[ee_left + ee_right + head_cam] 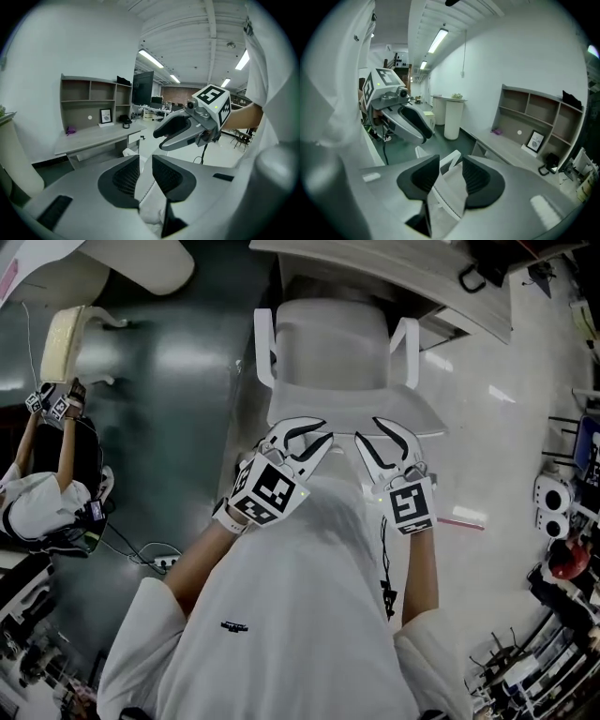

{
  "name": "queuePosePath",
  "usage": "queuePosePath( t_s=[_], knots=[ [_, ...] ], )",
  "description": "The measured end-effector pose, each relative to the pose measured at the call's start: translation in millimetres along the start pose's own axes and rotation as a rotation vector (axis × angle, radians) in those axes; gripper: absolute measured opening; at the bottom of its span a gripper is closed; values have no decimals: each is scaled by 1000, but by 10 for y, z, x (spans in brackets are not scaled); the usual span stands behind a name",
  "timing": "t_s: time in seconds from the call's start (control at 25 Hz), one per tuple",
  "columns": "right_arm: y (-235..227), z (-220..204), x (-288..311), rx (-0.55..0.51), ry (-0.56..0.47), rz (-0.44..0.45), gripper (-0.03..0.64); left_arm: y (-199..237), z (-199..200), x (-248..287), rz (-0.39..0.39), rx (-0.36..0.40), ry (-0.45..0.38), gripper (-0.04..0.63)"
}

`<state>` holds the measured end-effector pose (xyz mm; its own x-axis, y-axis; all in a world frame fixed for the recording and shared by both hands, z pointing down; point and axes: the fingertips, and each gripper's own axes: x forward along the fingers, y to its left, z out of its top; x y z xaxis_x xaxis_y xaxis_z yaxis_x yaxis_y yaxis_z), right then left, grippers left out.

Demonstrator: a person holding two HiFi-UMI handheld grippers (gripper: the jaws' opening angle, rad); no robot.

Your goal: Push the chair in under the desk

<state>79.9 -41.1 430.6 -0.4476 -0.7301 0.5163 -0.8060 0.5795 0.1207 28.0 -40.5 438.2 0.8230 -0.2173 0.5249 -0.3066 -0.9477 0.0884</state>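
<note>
White plastic chair with armrests is standing partly under the pale desk on the far side. I'm holding the released left gripper and right gripper at its near backrest edge, jaws apart, ready for pushing.

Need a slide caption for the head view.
Jaws apart, left gripper and right gripper at the back of the white chair, desk ahead.
</note>
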Motion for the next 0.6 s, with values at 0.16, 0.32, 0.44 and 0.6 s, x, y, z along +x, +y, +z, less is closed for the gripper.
queuePosePath(
  t_s=[0.16,0.32,0.44,0.6],
  knots=[
    [113,-280,122,-32,89,85,166,-25,-163,80,-41,32,55,112],
    [214,-500,218,-79,170,163,177,-66,-352,171,-75,74,121,148],
    [269,-653,280,-113,215,209,179,-67,-518,264,-83,123,175,167],
    [314,-850,371,-160,268,240,179,-42,-707,389,-75,187,230,172]
  ],
)
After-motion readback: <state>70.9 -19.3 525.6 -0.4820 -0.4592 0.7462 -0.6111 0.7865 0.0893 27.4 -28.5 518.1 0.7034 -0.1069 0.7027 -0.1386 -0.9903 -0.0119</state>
